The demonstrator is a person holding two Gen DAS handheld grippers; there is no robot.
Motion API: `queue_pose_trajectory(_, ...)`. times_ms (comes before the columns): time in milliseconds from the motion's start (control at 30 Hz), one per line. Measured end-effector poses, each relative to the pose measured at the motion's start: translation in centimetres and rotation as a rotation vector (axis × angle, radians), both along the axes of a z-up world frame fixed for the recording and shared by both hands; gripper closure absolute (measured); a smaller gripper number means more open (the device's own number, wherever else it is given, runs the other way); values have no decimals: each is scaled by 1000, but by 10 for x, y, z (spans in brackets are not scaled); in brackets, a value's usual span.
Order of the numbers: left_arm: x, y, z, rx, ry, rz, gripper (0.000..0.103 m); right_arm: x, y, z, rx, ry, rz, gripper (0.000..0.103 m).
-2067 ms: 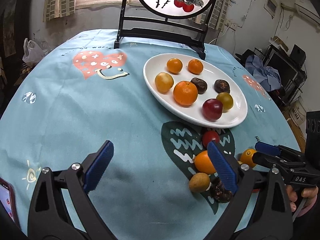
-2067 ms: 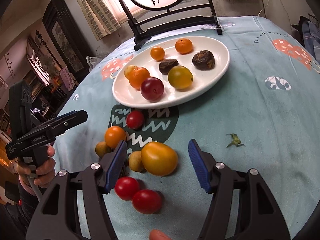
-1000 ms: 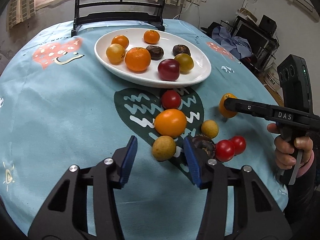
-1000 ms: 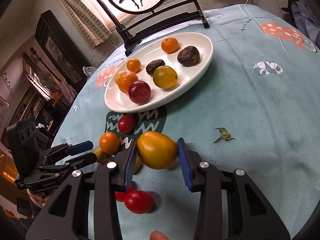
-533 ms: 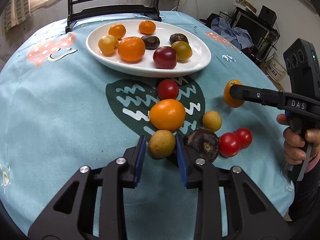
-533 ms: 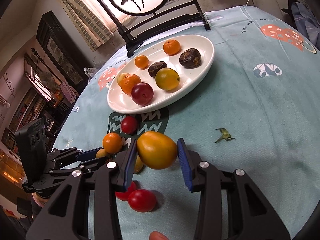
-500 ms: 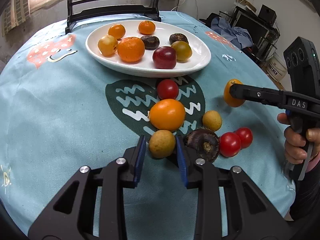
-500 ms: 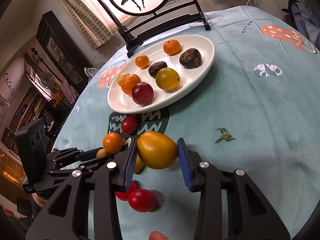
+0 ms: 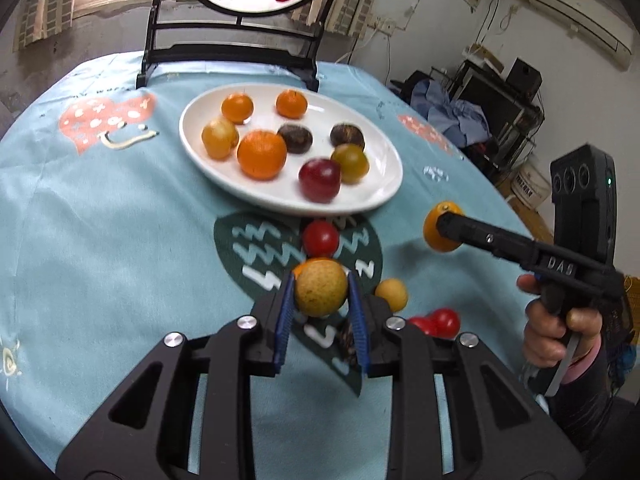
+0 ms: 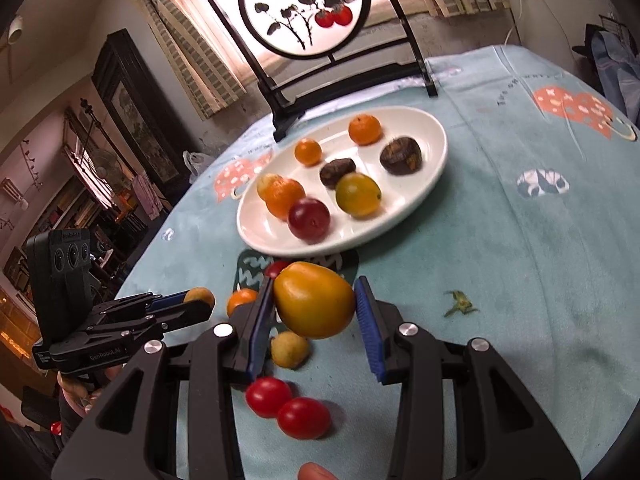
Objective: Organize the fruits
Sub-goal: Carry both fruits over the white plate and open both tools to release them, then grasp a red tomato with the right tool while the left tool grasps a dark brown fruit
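My left gripper [image 9: 320, 300] is shut on a small tan-yellow fruit [image 9: 321, 288] and holds it above the tablecloth. My right gripper [image 10: 314, 308] is shut on a large orange-yellow fruit [image 10: 314, 300], lifted off the cloth; it also shows in the left wrist view [image 9: 438, 232]. The white oval plate [image 9: 384, 196] holds several fruits: oranges, dark ones, a red plum [image 9: 320, 180]. Loose on the cloth are a red tomato [image 9: 320, 238], a small yellow fruit [image 9: 391, 293], two red tomatoes [image 10: 288, 410] and an orange [image 10: 240, 300].
A black stand with a round painted panel [image 9: 236, 60] stands behind the plate. A green stem scrap [image 10: 460, 304] lies on the cloth at the right. The round table's edge [image 9: 512, 216] drops off at the right, with clutter beyond.
My left gripper has shut on the tan-yellow fruit and lifted it off the cloth. My right gripper has risen further with the orange-yellow fruit, towards the plate.
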State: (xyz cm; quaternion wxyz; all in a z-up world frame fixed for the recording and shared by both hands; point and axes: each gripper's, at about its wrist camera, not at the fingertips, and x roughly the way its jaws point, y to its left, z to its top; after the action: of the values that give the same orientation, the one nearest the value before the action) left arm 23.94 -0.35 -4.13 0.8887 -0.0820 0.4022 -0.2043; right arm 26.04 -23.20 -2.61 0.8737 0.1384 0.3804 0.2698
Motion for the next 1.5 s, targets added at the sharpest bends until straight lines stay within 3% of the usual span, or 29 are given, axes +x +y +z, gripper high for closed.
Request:
queue_pose_trajectory(200,29,-8,24,4,-58,34,76,23,11,13,-30,-57,-39,62)
queue_pose_trajectory(367,68,-18,33,56,-79,82,76,50,24,18,-79,-96,-73,62)
queue_pose_trajectory(633,133,-18,23,101,-44,158,76,95,37,11,-131,-88,-95,62)
queue_pose_trajectory(800,150,-15,14,118,-17,180,76,112,45,2,-160,-72,-87,62)
queue_pose_trajectory(833,150,-15,14,125,-19,189,69,113,45,2,-162,-75,-89,58)
queue_pose_trajectory(867,148,-15,15,130,-24,195,44,112,45,3,-164,-75,-92,56)
queue_pose_trajectory(900,145,-15,17,135,-39,206,35,111,44,5,-166,-72,-96,52)
queue_pose_trajectory(1067,126,-13,36,136,-90,222,14,98,34,18,-127,-76,-92,52)
queue_pose_trajectory(1233,97,-8,38,169,-132,271,5,79,27,15,-95,-41,-67,52)
queue_pose_trajectory(1500,58,18,9,120,-22,308,4,40,23,2,-72,-14,-41,52)
